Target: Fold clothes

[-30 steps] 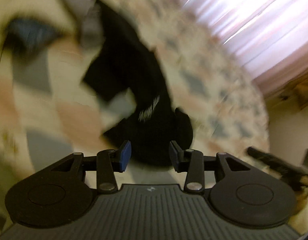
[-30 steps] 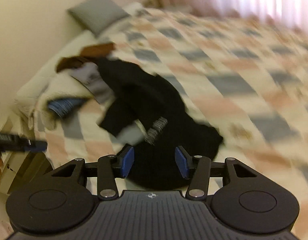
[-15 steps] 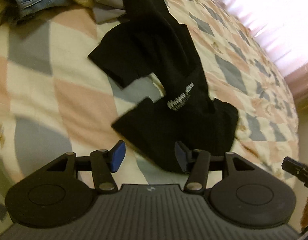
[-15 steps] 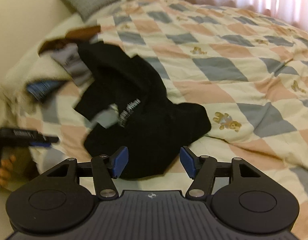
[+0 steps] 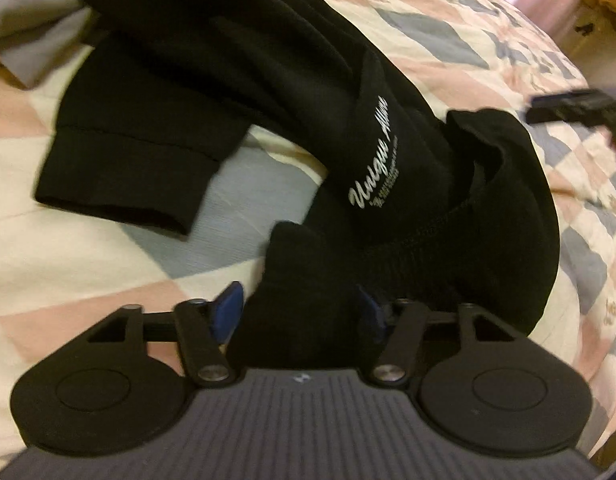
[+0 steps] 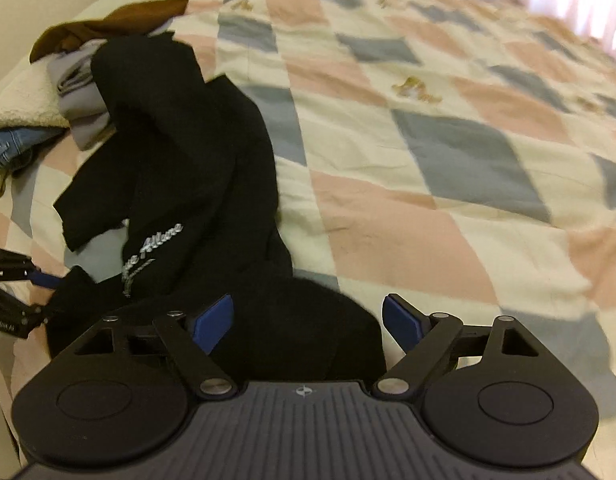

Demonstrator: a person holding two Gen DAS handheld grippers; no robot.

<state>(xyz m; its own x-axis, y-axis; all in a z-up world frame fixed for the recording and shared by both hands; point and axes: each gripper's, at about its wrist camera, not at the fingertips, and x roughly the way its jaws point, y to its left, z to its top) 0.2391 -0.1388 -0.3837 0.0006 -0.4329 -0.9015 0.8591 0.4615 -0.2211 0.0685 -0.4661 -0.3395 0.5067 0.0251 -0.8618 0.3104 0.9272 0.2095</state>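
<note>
Black garment [image 5: 236, 64] crumpled on quilt [image 6: 447, 152]; both grippers apart, seemingly straddling fabric.

Both claws are now much closer to the black shirt [image 5: 236, 80] than a second ago. The left claw [image 5: 298, 312] has come down onto its near edge, and black cloth now fills the gap between its spread blue pads. The right claw [image 6: 308, 320] has likewise closed in, its pads wider apart than before, with the shirt's hem between them.
</note>
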